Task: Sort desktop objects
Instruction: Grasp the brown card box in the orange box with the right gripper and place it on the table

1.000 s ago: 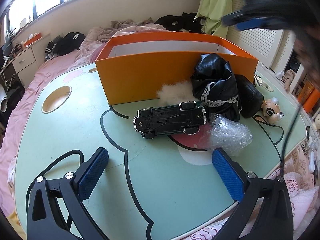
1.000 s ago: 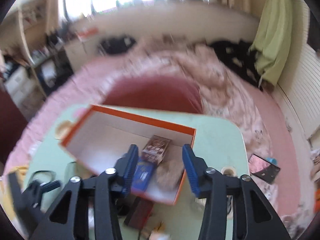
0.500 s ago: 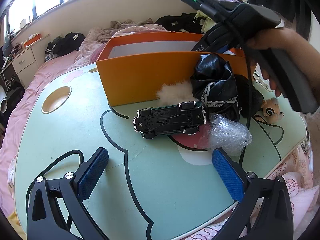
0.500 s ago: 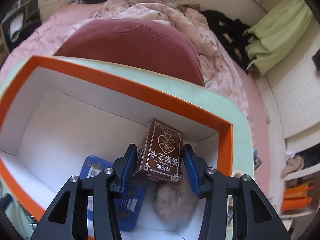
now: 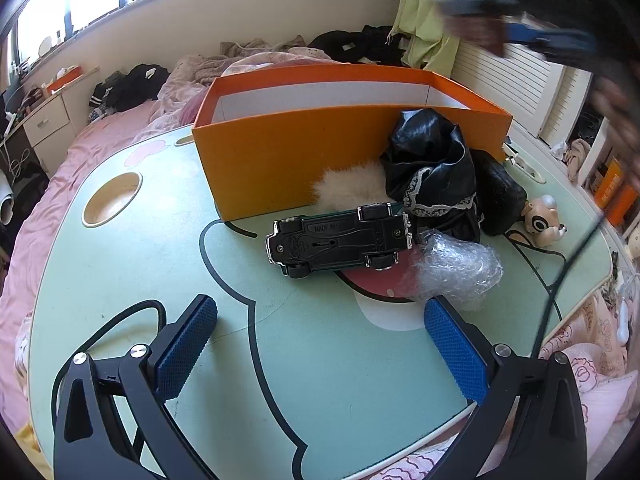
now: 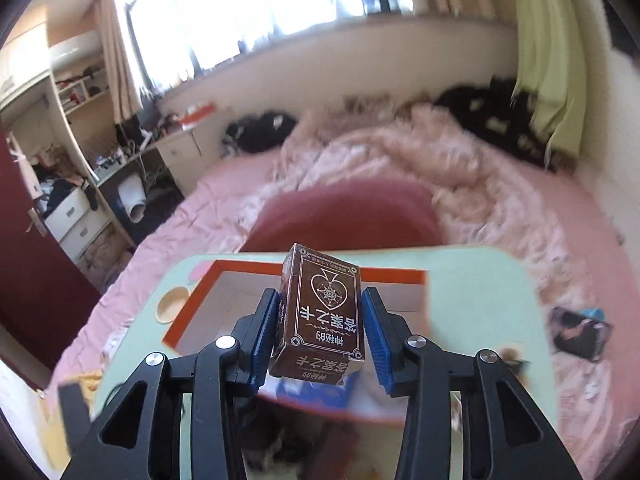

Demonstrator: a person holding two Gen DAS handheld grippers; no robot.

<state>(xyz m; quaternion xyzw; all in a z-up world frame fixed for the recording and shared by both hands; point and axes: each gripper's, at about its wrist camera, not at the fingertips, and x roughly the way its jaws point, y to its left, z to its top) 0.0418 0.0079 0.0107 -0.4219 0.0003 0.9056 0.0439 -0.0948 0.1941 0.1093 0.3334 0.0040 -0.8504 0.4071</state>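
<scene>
Between the blue pads of the right tongs [image 6: 320, 332] sits a brown card box [image 6: 320, 320] printed with a spade emblem, clamped by its two long sides so that its printed face looks up at the camera. The jaws have just closed a little further onto it, which suggests a grip firm enough to carry the box without it slipping. It hangs clear in the air, above and in front of the orange storage box [image 6: 304, 280], whose white inside shows below and behind it; the surroundings are smeared by motion, so exactly how high it rides is hard to tell. In the left wrist view the same tongs appear only as a dark blur at the upper right.

Lower on the green cartoon desk [image 5: 168, 248], the left tongs [image 5: 320, 344] stand wide apart with nothing between the pads, angled down at the desk near the person's edge. They seem parked there to leave the work to the other hand while keeping the remaining clutter in sight. That clutter lies against the orange box's near wall: an upturned black toy car [image 5: 340, 240], a white fur puff [image 5: 352, 188], a bundle of shiny black cloth with lace trim [image 5: 432, 172], a wad of bubble wrap [image 5: 456, 272] and a small animal figurine [image 5: 544, 220]. Gathered beside the container, they look like the pieces not yet sorted.
</scene>
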